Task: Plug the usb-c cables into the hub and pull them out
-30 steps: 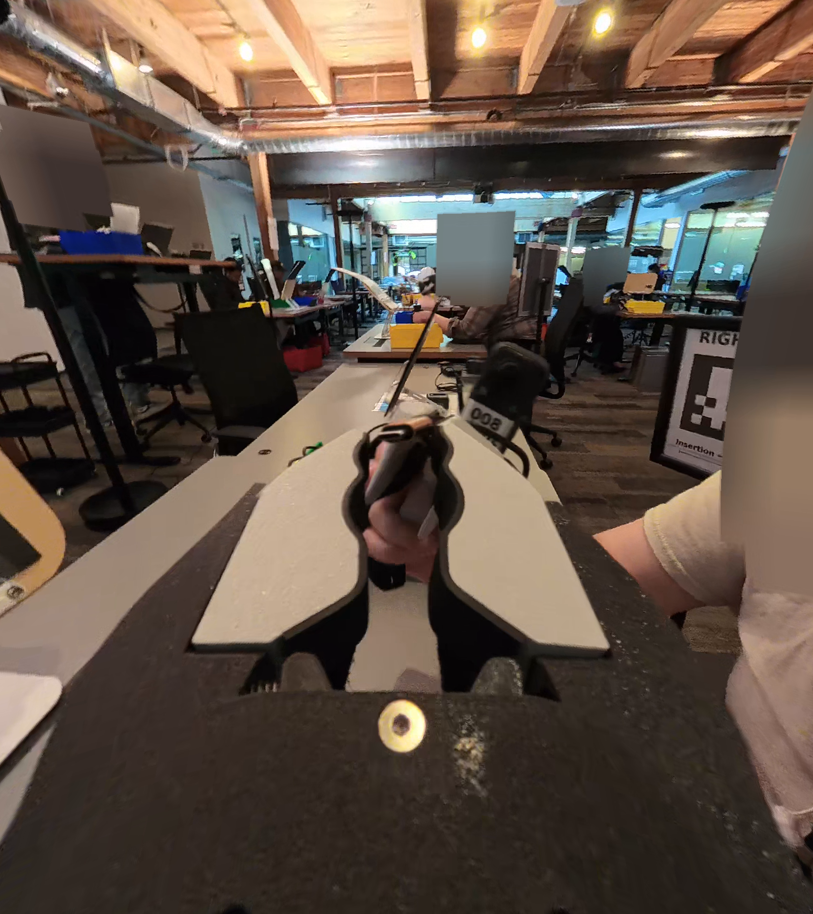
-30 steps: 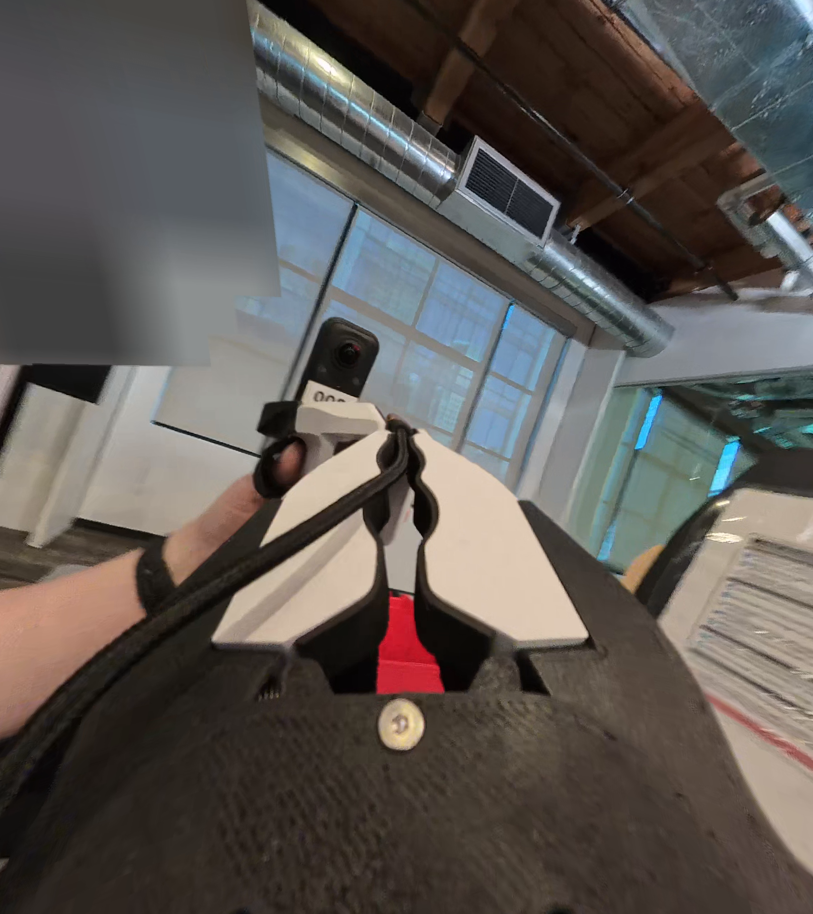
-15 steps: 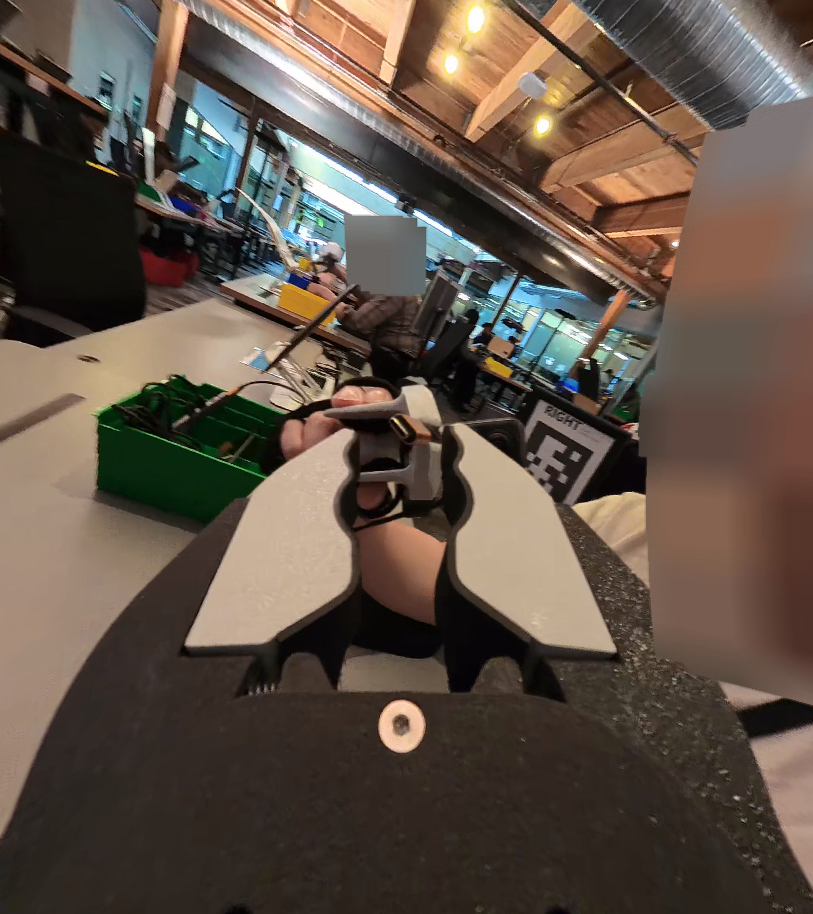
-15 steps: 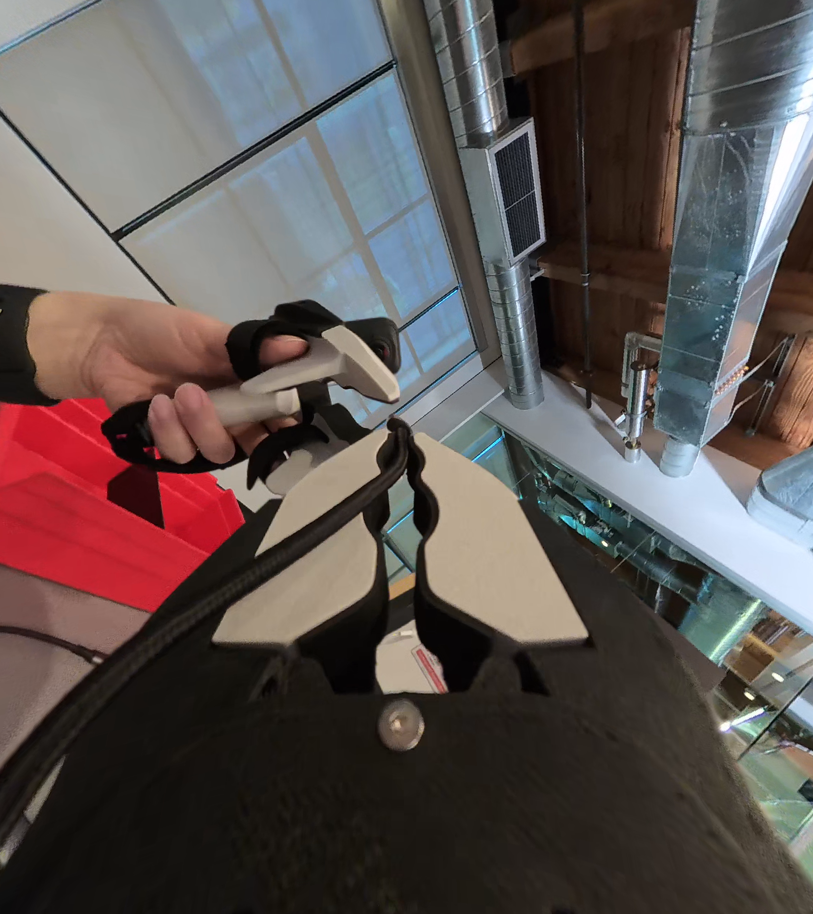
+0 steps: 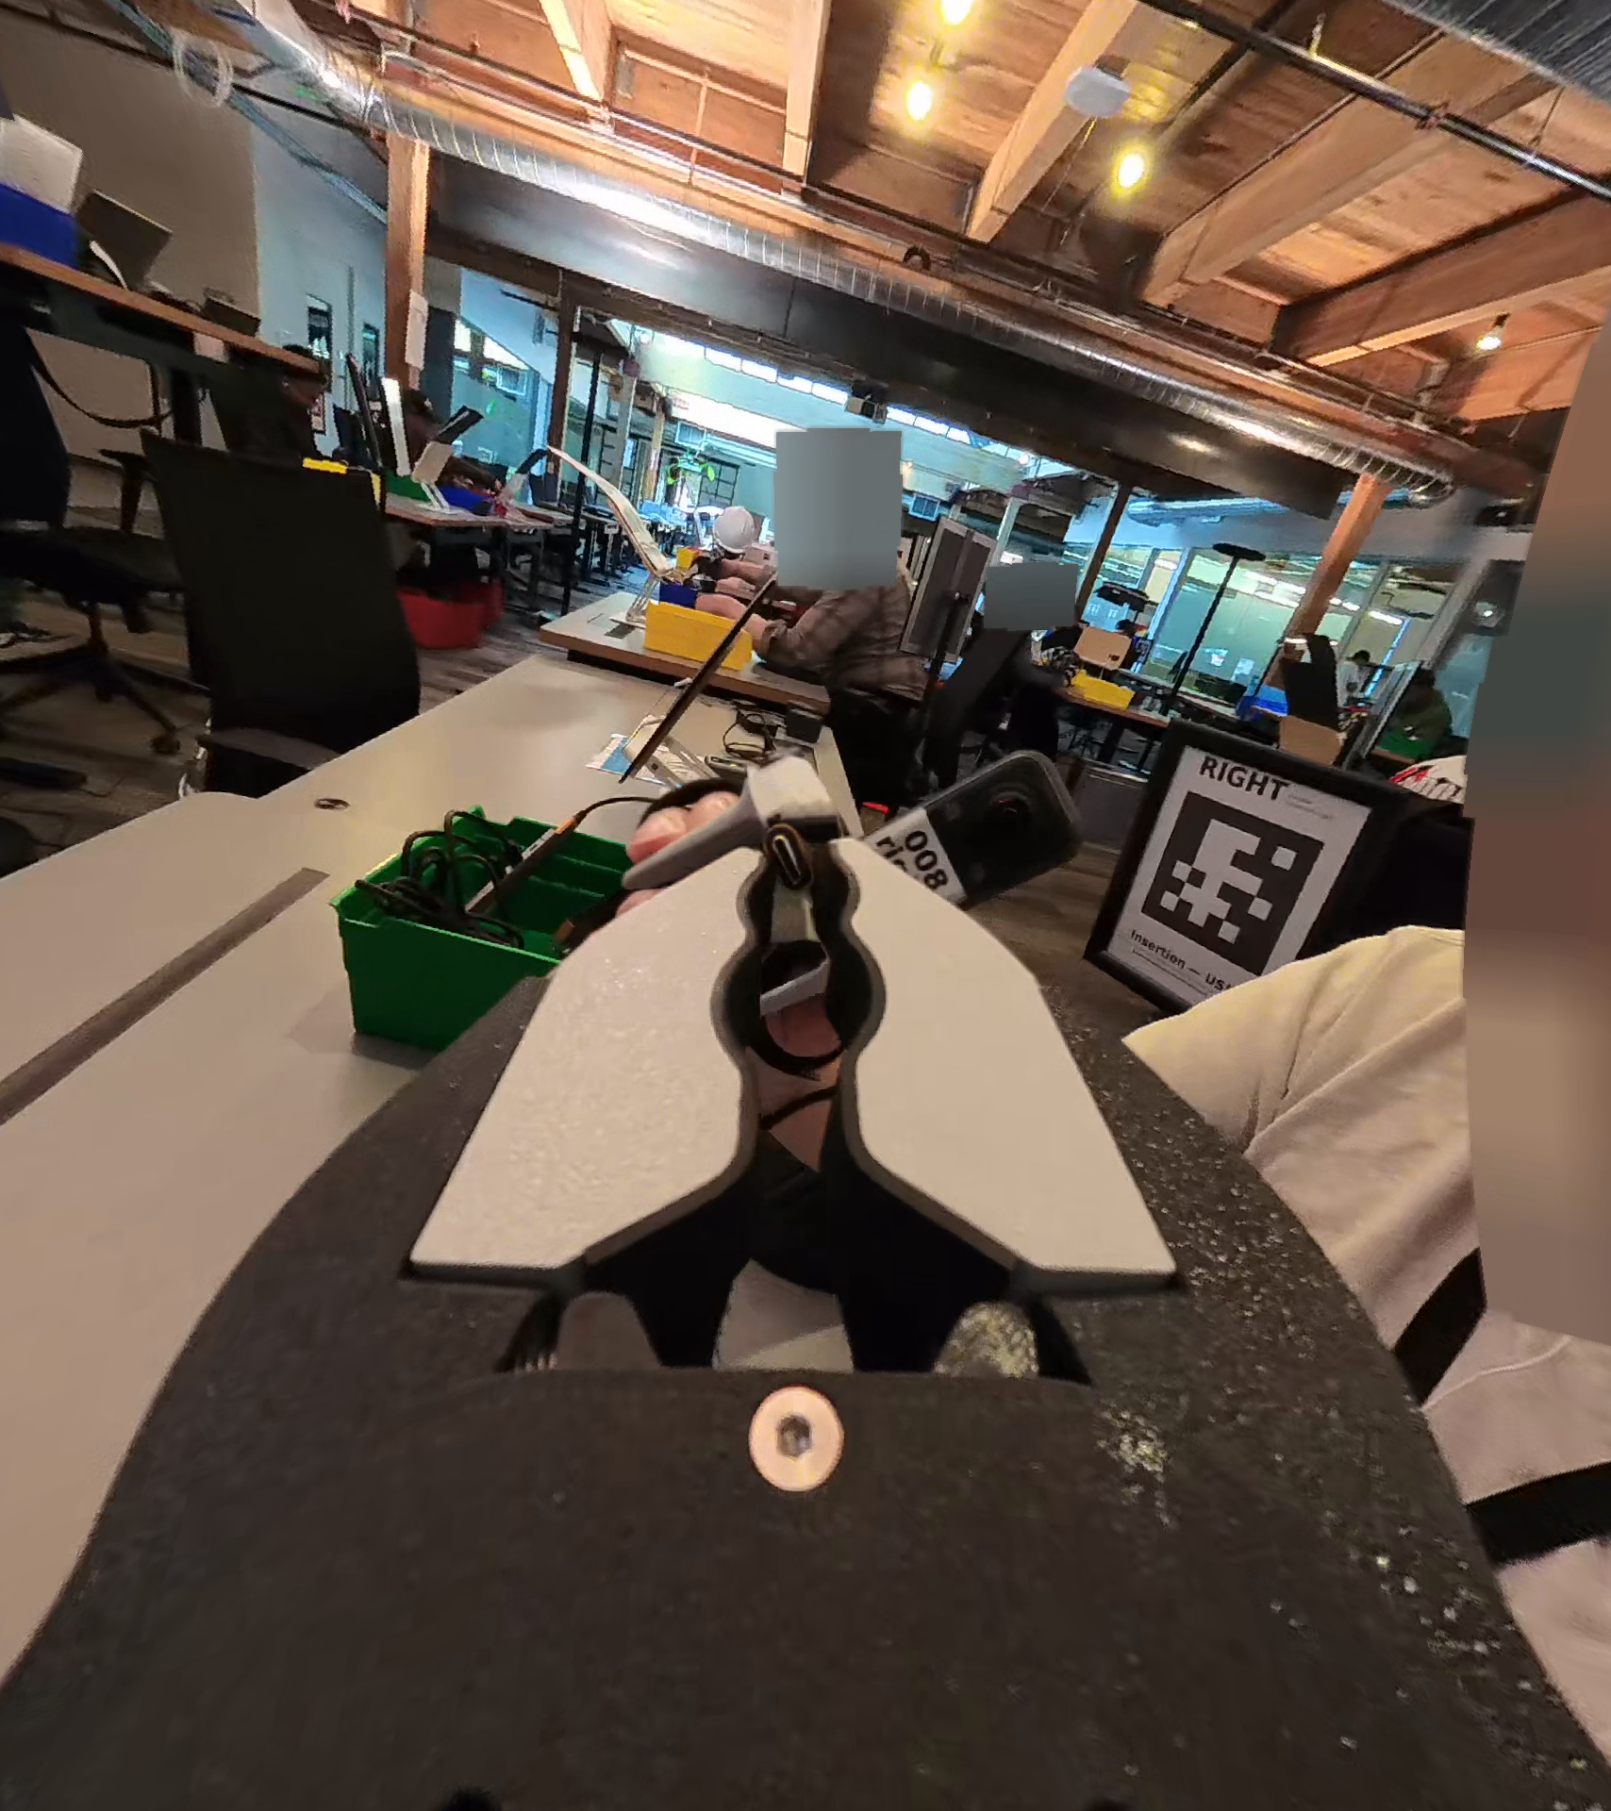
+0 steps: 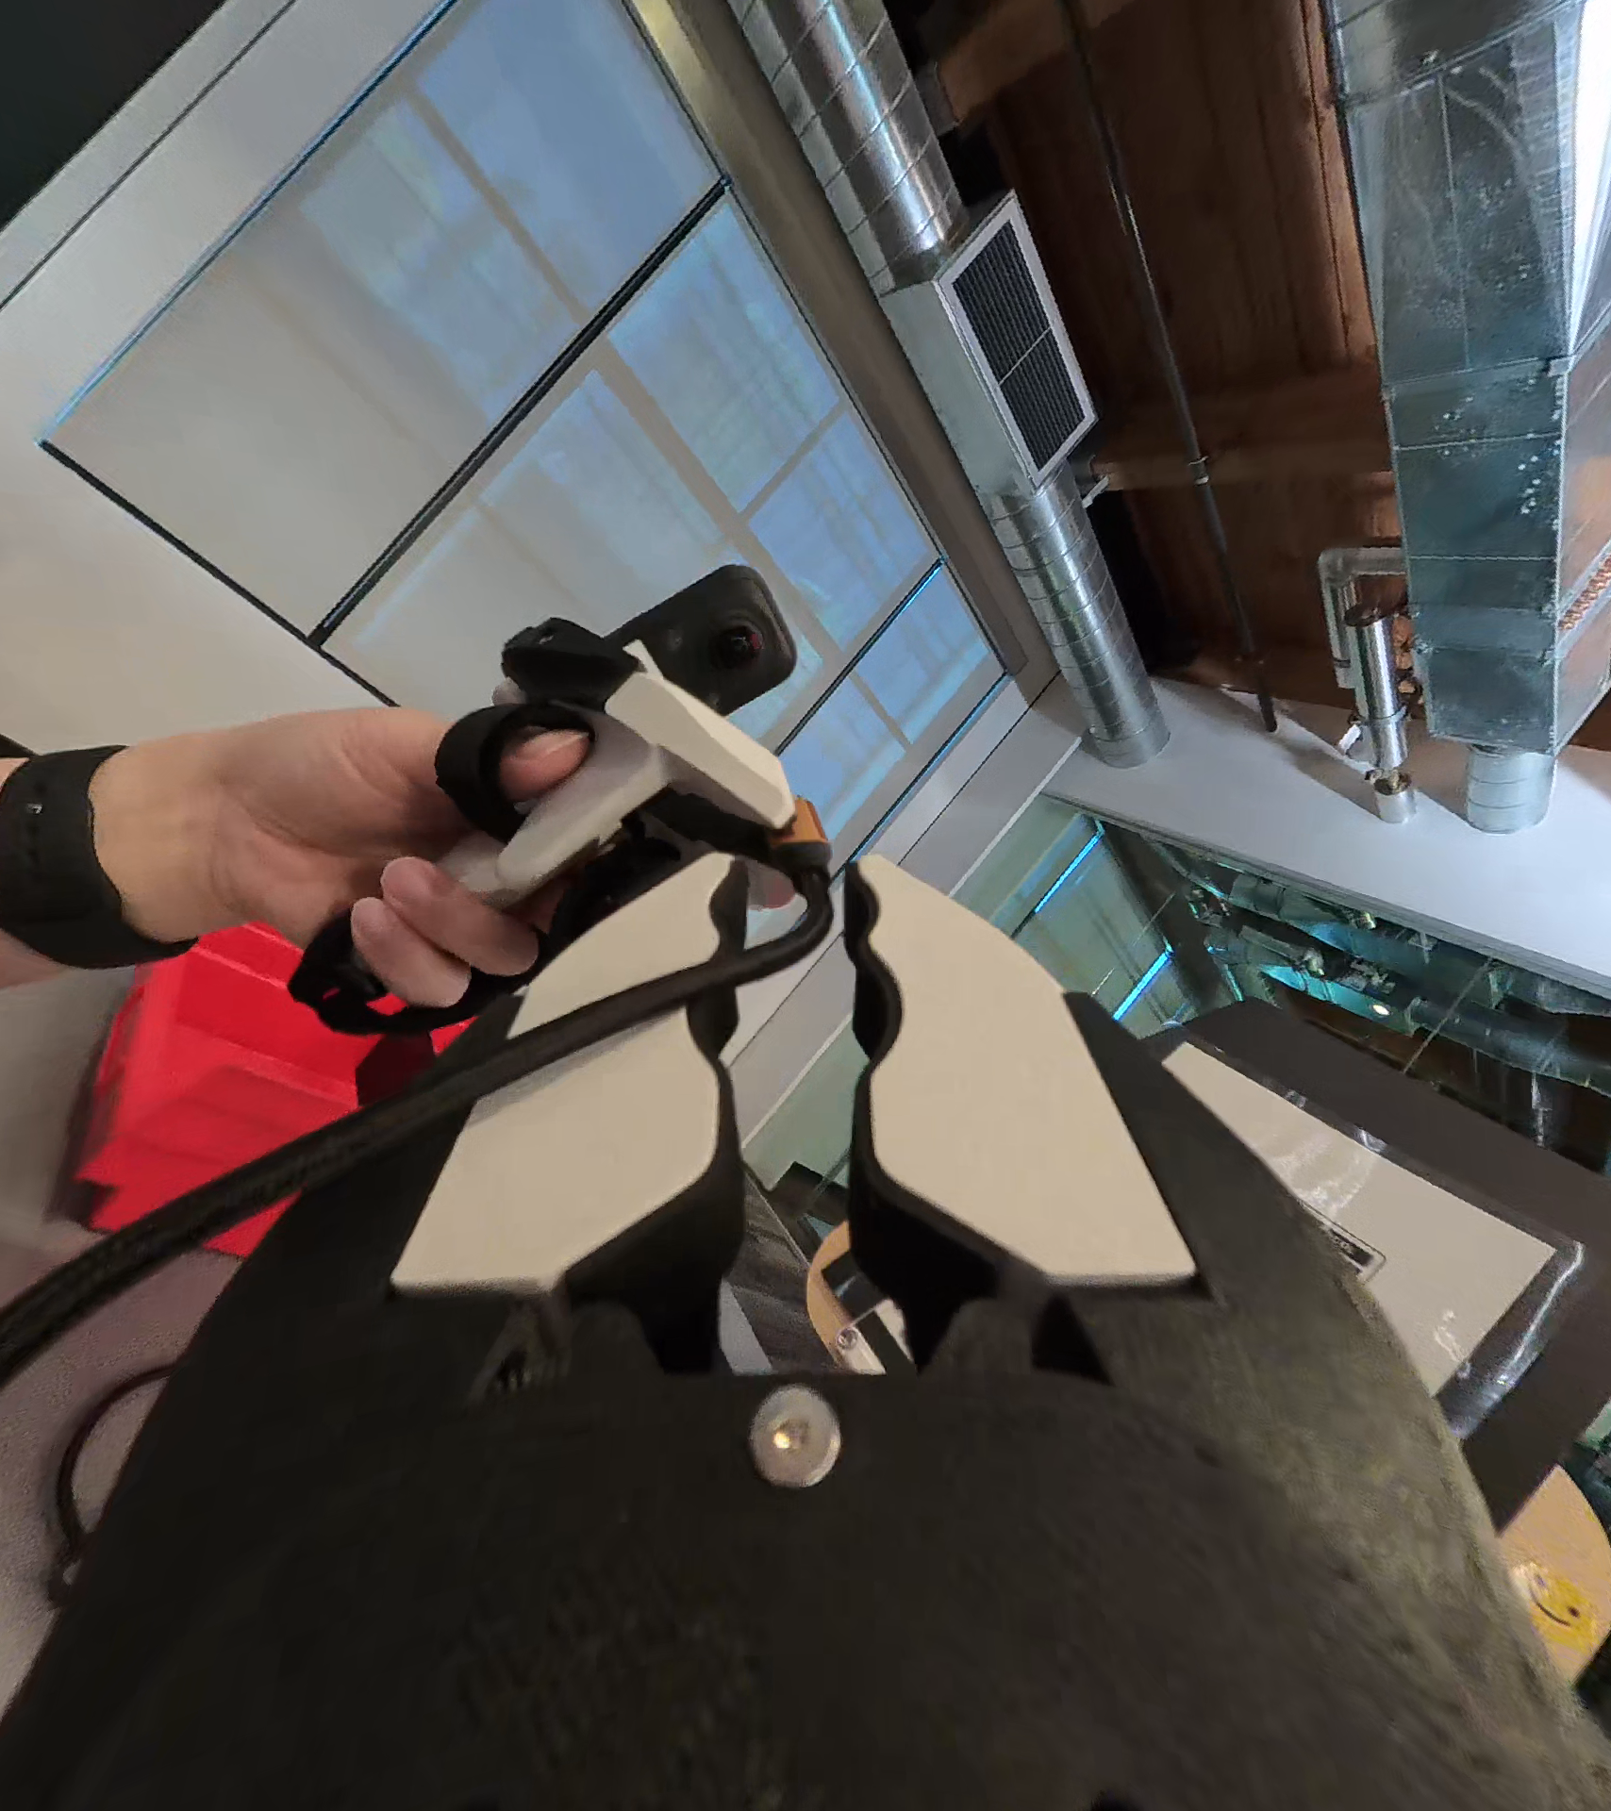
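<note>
In the left wrist view my left gripper is shut on the metal-tipped plug of a black braided usb-c cable, held in the air above the grey table. My right gripper sits just beyond it. In the right wrist view my right gripper is open. The cable runs across its left finger and through the gap, up to the orange-collared plug in the left gripper. No hub is in view.
A green bin with several cables stands on the table to the left. A framed marker sign stands at the right. A red bin lies behind the hand holding the left gripper. People sit at desks farther back.
My right gripper has opened and let go of the cable. My left gripper has closed on the plug. Both views have swung as the grippers turned.
</note>
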Motion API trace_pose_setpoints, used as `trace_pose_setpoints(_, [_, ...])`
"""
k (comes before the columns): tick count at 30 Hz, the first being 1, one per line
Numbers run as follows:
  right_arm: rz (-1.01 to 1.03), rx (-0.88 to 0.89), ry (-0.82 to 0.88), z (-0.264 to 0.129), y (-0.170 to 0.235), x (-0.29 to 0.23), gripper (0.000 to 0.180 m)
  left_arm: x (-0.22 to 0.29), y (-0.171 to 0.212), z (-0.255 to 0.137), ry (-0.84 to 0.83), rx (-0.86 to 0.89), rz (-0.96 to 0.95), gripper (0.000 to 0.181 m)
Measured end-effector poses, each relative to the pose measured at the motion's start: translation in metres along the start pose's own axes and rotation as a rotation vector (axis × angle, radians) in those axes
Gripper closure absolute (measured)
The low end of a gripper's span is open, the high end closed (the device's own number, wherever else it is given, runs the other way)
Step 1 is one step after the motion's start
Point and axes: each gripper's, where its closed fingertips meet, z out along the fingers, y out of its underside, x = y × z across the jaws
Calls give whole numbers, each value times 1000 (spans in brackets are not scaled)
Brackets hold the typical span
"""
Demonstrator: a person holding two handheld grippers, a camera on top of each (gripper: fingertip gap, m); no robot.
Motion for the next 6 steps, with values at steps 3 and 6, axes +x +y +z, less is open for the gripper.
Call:
trace_pose_setpoints(3, [-50, -49, 16, 1, 5, 0, 165, -3, 1, -1, -9, -6, -21, 174])
trace_pose_setpoints(6, [-66, -72, 17, 1, 6, 2, 167, -5, 3, -1, -8, -14, -39, 174])
